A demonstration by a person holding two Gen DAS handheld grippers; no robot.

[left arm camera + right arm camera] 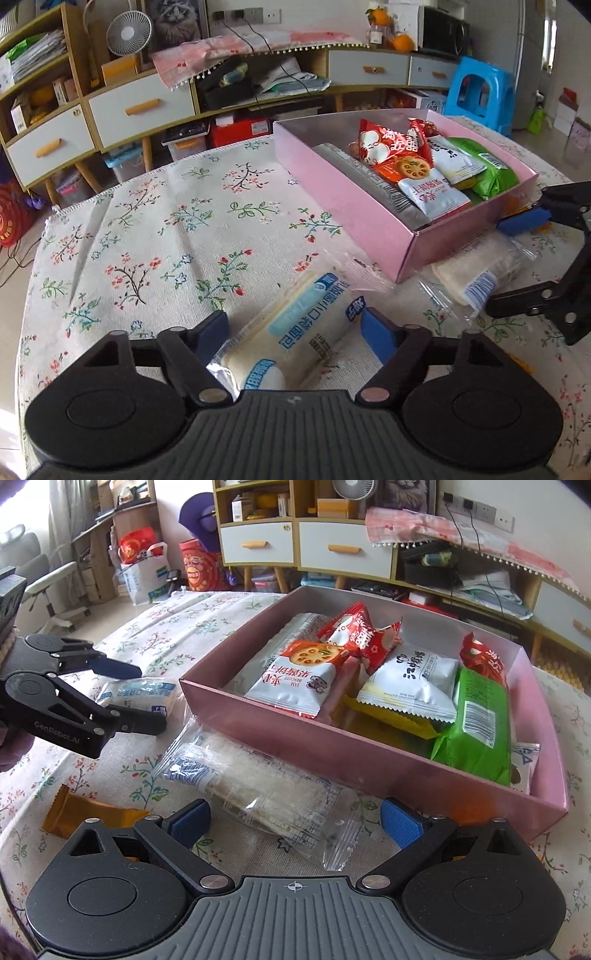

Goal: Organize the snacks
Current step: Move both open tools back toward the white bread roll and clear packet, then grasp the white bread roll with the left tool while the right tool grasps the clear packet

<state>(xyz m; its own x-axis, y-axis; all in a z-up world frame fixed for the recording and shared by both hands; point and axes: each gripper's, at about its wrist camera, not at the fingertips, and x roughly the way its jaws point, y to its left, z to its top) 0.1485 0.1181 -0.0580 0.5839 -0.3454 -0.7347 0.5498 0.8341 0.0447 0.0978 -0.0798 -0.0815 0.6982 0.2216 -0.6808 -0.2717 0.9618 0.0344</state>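
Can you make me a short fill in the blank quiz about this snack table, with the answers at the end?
1. The snacks are being collected in a ____ box.
2. The bread packet between the left gripper pads lies on the floral ____.
3. The green packet lies ____ the box.
4. Beside the right gripper, an ____ wrapper lies on the cloth.

Answers: pink; cloth; inside; orange

Low wooden sideboard (221, 99) along back wall, white drawers with orange handles (141, 106). Small white fan (129, 33) on top, beside framed cat picture (177, 22). Pink fringed cloth (236, 50) draped over top. Wall sockets (245, 15) above, black cables hanging. Blue plastic stool (480, 94) at right. Microwave (441, 31), oranges (402, 42) beside. Daylight through curtained window (26, 502). Floral cloth (166, 221) on tabletop.
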